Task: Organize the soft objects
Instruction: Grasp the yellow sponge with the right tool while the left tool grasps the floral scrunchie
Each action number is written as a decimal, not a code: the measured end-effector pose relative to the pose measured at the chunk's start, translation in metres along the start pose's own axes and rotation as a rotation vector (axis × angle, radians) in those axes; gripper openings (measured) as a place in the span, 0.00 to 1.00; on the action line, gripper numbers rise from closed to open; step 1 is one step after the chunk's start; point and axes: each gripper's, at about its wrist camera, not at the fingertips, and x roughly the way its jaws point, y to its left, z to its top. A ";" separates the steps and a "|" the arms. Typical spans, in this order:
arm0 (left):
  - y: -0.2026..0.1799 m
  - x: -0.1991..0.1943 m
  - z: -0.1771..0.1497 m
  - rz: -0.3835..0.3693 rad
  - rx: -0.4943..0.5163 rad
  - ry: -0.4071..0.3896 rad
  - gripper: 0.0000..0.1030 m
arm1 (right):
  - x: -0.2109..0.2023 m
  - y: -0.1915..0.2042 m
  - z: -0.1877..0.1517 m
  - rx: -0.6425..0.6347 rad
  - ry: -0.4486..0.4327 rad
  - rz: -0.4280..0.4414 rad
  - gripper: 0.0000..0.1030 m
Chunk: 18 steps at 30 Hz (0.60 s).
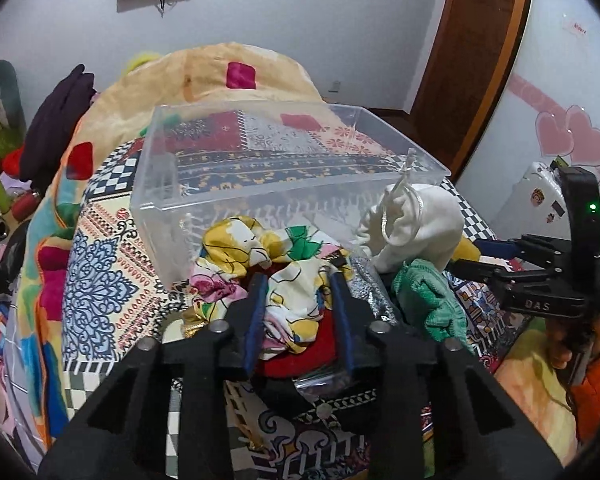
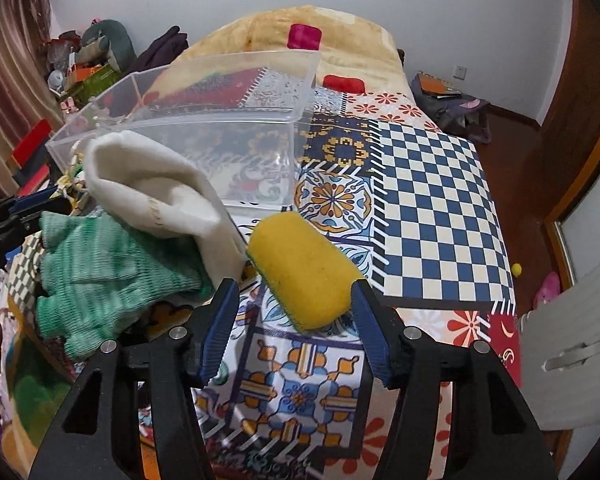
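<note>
A clear plastic bin stands empty on the patterned bed cover; it also shows in the right wrist view. In front of it lies a pile: a floral yellow-white cloth, a red cloth, a white drawstring pouch, a green knit cloth. My left gripper is open with its fingers on either side of the floral cloth. My right gripper is open around a yellow sponge, which lies on the cover. The white pouch and green cloth lie left of it.
A yellow blanket is heaped behind the bin. Clutter and dark clothing sit at the left of the bed. A wooden door and a white appliance are on the right. A bag lies on the floor.
</note>
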 end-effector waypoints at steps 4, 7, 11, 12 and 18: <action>0.001 -0.005 -0.002 -0.015 -0.009 -0.019 0.14 | 0.003 -0.007 0.001 0.019 0.003 0.008 0.32; 0.002 -0.014 -0.003 -0.014 -0.023 -0.038 0.09 | 0.000 -0.008 0.000 0.030 -0.009 0.017 0.27; 0.006 -0.033 -0.004 -0.006 -0.040 -0.081 0.07 | -0.003 -0.010 0.000 0.037 -0.025 0.023 0.21; 0.007 -0.040 -0.004 -0.004 -0.044 -0.097 0.07 | -0.005 -0.012 -0.001 0.040 -0.030 0.029 0.20; 0.010 -0.070 0.003 0.018 -0.054 -0.178 0.07 | -0.031 -0.011 -0.002 0.049 -0.099 0.049 0.18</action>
